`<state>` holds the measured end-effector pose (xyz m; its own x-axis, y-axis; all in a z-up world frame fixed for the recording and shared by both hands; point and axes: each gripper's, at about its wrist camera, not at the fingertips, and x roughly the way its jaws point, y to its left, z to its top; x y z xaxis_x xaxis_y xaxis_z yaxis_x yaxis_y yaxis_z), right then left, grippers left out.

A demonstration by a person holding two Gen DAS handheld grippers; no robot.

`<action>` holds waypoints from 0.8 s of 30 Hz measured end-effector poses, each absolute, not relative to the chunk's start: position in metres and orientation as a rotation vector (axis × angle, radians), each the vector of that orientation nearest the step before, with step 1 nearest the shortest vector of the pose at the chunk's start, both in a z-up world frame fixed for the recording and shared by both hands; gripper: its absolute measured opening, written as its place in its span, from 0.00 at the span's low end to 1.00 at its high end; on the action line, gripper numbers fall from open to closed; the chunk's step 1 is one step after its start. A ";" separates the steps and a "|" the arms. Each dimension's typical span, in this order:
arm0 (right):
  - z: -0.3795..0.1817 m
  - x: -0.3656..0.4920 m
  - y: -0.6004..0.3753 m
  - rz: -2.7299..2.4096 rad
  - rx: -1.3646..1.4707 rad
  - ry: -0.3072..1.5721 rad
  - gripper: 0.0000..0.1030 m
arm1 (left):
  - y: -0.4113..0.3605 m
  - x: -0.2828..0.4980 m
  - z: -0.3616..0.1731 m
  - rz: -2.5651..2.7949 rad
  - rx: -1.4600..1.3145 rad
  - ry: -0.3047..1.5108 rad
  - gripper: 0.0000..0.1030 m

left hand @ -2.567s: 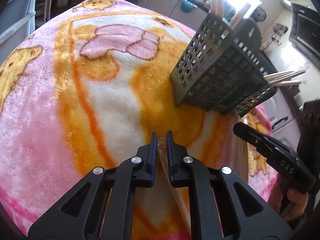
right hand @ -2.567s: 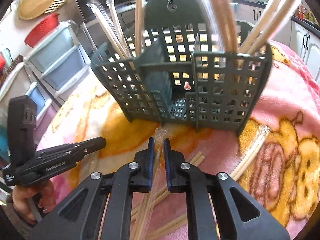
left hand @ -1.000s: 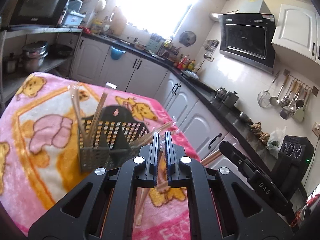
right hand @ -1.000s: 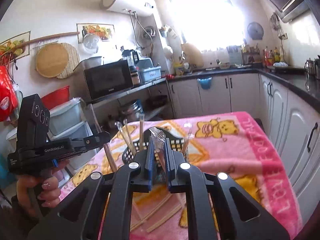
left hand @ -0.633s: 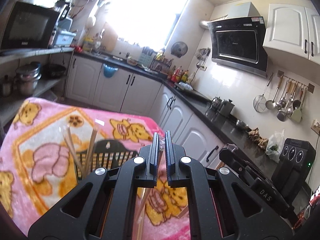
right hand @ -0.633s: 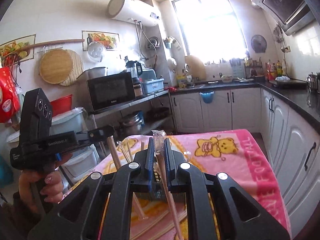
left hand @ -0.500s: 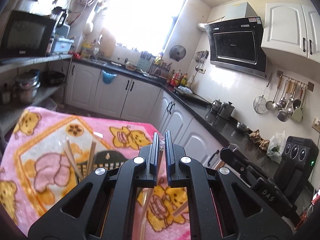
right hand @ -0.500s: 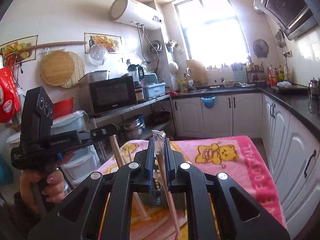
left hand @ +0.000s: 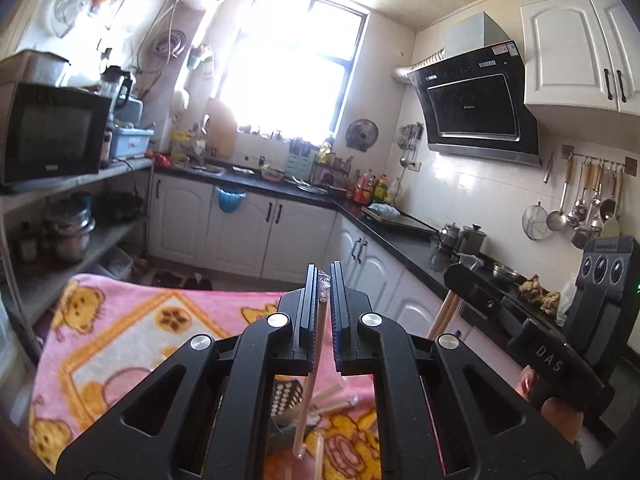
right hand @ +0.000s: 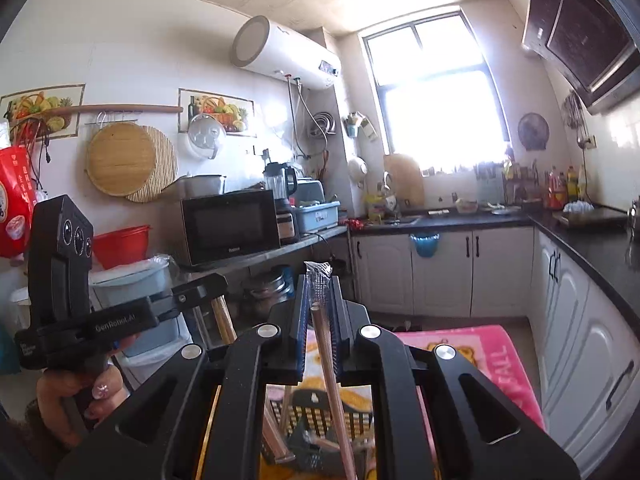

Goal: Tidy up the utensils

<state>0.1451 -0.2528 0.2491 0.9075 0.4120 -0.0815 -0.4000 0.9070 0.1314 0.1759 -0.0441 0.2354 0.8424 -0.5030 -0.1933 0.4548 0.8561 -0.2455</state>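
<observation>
Left wrist: a kitchen above a pink blanket (left hand: 120, 344); the left gripper (left hand: 323, 320) has its jaws narrow, pinching wrapped chopsticks (left hand: 310, 380) hanging over the basket (left hand: 286, 396). Loose chopsticks (left hand: 332, 394) remain.

Right wrist: the right gripper (right hand: 320, 320) likewise clamps a wrapped pair (right hand: 330, 360) above the utensil basket (right hand: 312, 420), not yet dropped in.

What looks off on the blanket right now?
Loose chopsticks lie scattered on the blanket beside the caddy instead of inside it. Both grippers, left and right, hold wrapped chopsticks aloft.
</observation>
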 end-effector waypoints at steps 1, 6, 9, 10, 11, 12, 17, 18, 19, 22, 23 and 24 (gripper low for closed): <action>0.253 0.149 -0.252 0.427 0.111 0.104 0.10 | -0.044 0.177 0.237 -0.498 -0.186 0.250 0.03; 0.267 0.167 -0.244 0.422 0.094 0.102 0.10 | -0.040 0.188 0.241 -0.471 -0.181 0.248 0.03; 0.271 0.179 -0.240 0.431 0.098 0.115 0.10 | -0.034 0.195 0.241 -0.463 -0.193 0.249 0.03; 0.271 0.184 -0.238 0.434 0.095 0.120 0.10 | -0.033 0.198 0.241 -0.457 -0.195 0.247 0.03; 0.272 0.188 -0.236 0.430 0.094 0.123 0.10 | -0.031 0.201 0.240 -0.453 -0.200 0.247 0.03; 0.271 0.192 -0.235 0.424 0.092 0.130 0.10 | -0.029 0.203 0.239 -0.451 -0.205 0.247 0.03; 0.262 0.211 -0.229 0.414 0.088 0.168 0.10 | -0.028 0.216 0.229 -0.420 -0.200 0.253 0.03; 0.259 0.213 -0.227 0.408 0.084 0.178 0.10 | -0.029 0.218 0.225 -0.408 -0.192 0.253 0.03; 0.257 0.215 -0.225 0.403 0.081 0.187 0.10 | -0.030 0.222 0.221 -0.408 -0.191 0.265 0.03; 0.239 0.218 -0.226 0.405 0.083 0.235 0.10 | -0.032 0.232 0.203 -0.416 -0.202 0.313 0.03; 0.232 0.219 -0.226 0.399 0.076 0.248 0.10 | -0.032 0.235 0.197 -0.416 -0.206 0.319 0.03; 0.224 0.220 -0.225 0.391 0.066 0.267 0.10 | -0.032 0.237 0.193 -0.420 -0.214 0.327 0.03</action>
<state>0.2201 -0.2253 0.2244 0.8899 0.3852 -0.2442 -0.3679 0.9227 0.1150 0.2373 -0.0317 0.1932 0.8624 -0.4310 -0.2654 0.3629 0.8920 -0.2694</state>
